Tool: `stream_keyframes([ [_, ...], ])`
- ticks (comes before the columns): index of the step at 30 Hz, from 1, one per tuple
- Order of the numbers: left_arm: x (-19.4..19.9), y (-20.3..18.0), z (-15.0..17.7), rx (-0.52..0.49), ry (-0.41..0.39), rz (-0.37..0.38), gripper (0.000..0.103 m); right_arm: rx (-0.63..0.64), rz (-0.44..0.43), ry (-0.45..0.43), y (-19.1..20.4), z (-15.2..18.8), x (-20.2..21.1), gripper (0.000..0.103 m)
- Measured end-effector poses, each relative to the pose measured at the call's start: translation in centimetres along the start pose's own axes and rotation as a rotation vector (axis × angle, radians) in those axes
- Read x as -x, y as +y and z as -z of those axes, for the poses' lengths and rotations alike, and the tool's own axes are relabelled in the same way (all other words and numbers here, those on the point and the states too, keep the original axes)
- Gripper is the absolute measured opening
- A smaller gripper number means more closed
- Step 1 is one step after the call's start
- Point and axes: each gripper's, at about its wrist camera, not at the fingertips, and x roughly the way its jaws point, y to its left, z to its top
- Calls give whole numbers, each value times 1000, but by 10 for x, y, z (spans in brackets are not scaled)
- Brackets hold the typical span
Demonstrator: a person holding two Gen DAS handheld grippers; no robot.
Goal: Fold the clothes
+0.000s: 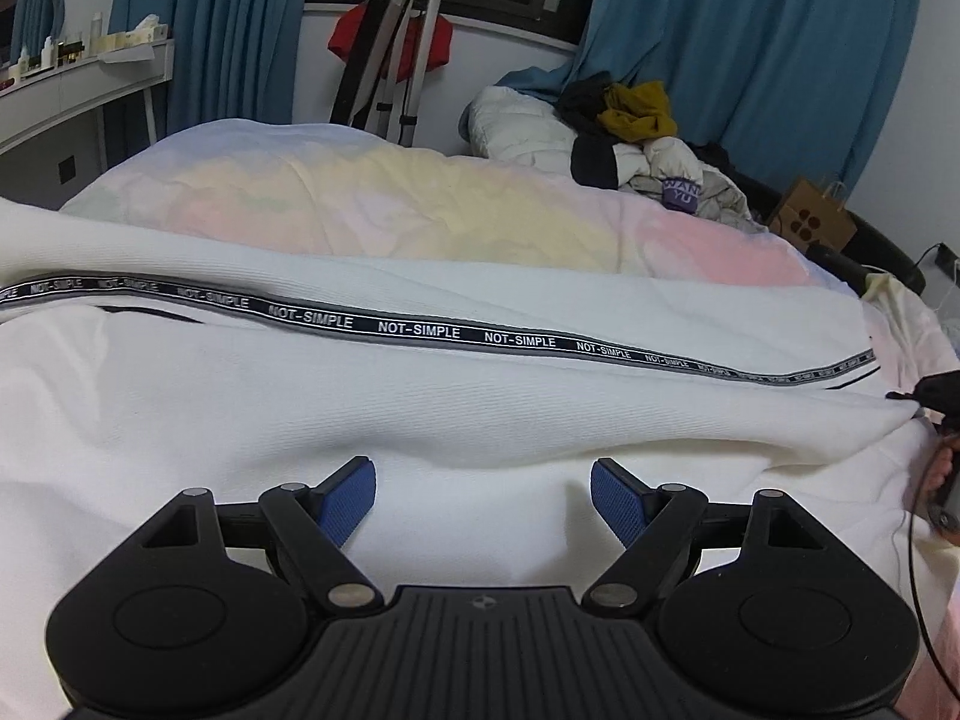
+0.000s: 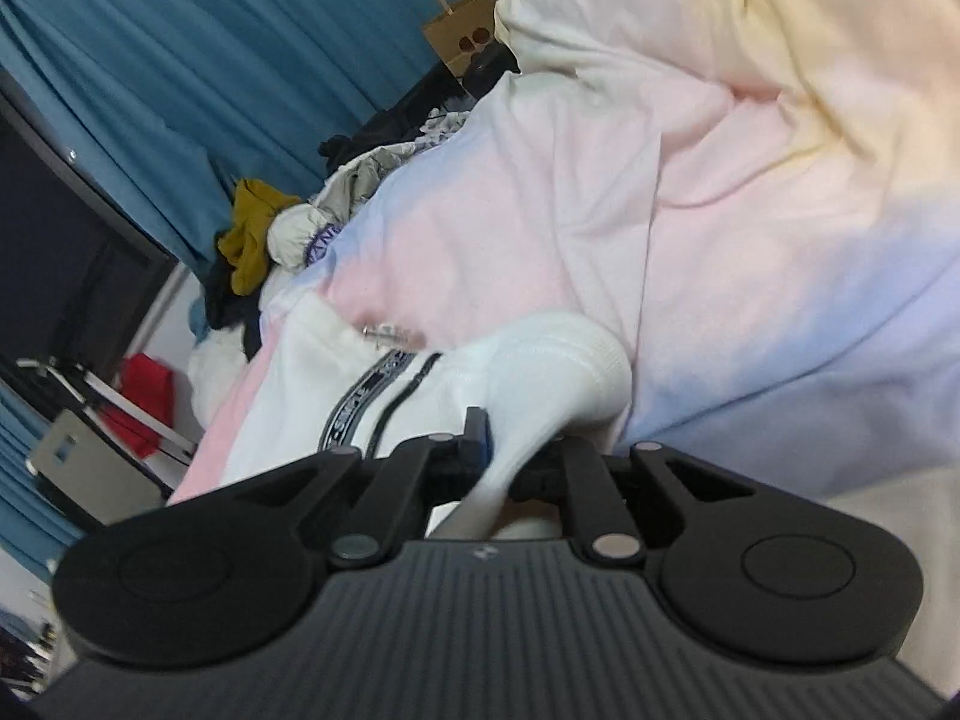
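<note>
A white ribbed garment (image 1: 420,420) with a black "NOT-SIMPLE" band (image 1: 420,330) lies stretched across the bed. My left gripper (image 1: 483,495) is open just above its near part, blue pads apart, holding nothing. My right gripper (image 2: 516,450) is shut on a white cuffed end of the garment (image 2: 540,372), which bunches up between the fingers and lifts off the bed. In the left wrist view the right gripper (image 1: 936,396) shows at the far right edge, at the garment's end.
The bed carries a pastel duvet (image 1: 390,210) (image 2: 750,210). A pile of other clothes (image 1: 630,126) lies at its far right. A tripod (image 1: 390,48), blue curtains (image 1: 750,30), a shelf (image 1: 78,72) and a paper bag (image 1: 813,222) stand beyond.
</note>
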Motion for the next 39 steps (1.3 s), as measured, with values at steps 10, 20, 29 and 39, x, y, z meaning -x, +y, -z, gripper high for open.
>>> stream_keyframes([
  [10, 68, 24, 2, 108, -37, 28, 82, 172, -51, 64, 23, 25, 94, 15],
  [20, 102, 40, 34, 166, -8, -18, 82, -4, 100, 57, 2, 55, 182, 16],
  [29, 126, 54, 50, 221, -30, -90, 82, -266, 236, 41, -64, 53, 164, 59],
  [39, 140, 87, 36, 306, -26, -187, 82, -282, -32, 124, -66, 56, 105, 59],
])
